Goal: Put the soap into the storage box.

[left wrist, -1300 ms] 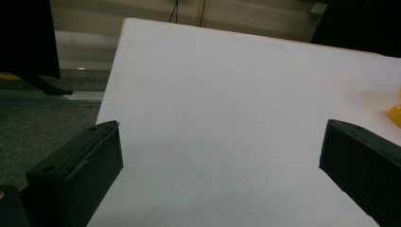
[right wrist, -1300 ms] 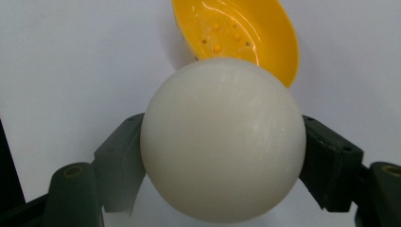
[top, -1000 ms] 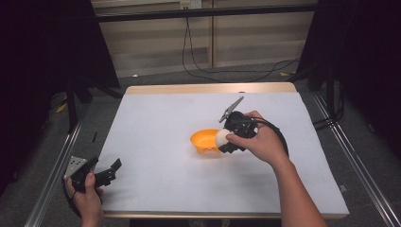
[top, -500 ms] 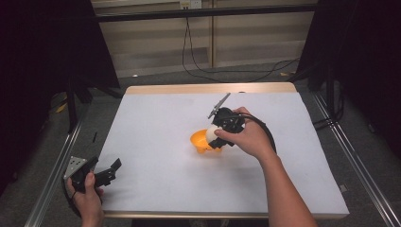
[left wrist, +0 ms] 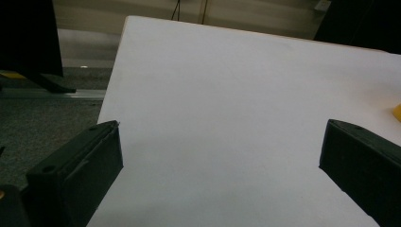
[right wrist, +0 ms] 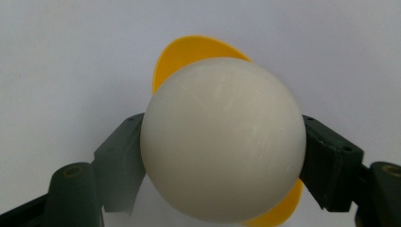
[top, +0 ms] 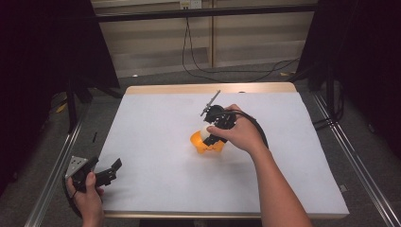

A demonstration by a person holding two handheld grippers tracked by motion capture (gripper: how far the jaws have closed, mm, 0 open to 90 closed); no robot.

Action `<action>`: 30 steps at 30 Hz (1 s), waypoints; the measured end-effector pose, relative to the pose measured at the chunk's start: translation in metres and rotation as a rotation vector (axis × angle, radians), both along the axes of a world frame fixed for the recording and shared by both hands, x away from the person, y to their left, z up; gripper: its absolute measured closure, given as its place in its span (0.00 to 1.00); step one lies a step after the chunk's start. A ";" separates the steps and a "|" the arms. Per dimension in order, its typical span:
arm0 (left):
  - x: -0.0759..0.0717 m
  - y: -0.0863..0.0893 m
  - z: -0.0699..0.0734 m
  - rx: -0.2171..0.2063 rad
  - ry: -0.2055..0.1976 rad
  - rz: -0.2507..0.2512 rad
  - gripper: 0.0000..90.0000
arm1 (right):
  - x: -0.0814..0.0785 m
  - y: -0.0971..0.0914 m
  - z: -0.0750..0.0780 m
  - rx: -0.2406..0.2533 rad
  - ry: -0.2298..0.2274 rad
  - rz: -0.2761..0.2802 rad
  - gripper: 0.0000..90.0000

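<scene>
High view: the right gripper point(top: 208, 137) holds one white ball point(top: 205, 133) directly over one orange bowl point(top: 206, 145) at mid-table. Compared with the frame a second earlier, the right hand has shifted leftward and slightly down, and the bowl now lies mostly hidden beneath the gripper and ball. By judgement, this places the ball in position for lowering into the bowl, with release as the remaining step.

Right gripper view: both jaws press against opposite sides of the ball point(right wrist: 222, 139); they are as closed as the ball permits. The bowl point(right wrist: 194, 52) shows behind and below the ball, its rim visible at top and bottom right. Whether the ball touches the bowl cannot be determined.

Left gripper point(top: 106, 172) rests at the near left corner of the table point(top: 156, 118). Left gripper view: its jaws stand wide apart, holding nothing.

Count: one ball, one bowl, two grippers.
</scene>
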State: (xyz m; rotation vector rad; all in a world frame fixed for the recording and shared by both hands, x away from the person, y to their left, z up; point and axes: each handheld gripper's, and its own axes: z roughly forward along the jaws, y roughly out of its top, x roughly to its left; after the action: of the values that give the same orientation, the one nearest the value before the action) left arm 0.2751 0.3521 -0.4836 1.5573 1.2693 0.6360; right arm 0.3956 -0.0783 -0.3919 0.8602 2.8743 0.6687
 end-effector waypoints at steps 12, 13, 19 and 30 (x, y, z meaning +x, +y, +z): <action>-0.001 0.000 0.000 -0.008 -0.006 0.000 0.00 | 0.010 0.002 -0.010 -0.023 0.029 -0.012 0.27; -0.001 0.000 0.000 -0.008 -0.006 0.000 0.00 | 0.010 0.002 -0.010 -0.023 0.029 -0.012 0.27; -0.001 0.000 0.000 -0.008 -0.008 -0.001 0.00 | 0.012 0.001 -0.015 -0.031 0.033 -0.014 0.27; -0.001 0.001 0.000 -0.017 -0.012 0.000 0.00 | 0.012 0.003 -0.018 -0.028 0.043 -0.039 0.27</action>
State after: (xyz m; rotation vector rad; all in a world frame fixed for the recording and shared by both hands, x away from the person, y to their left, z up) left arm 0.2738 0.3533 -0.4838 1.5374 1.2628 0.6329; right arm 0.4077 -0.0751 -0.4103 0.9359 2.8886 0.6120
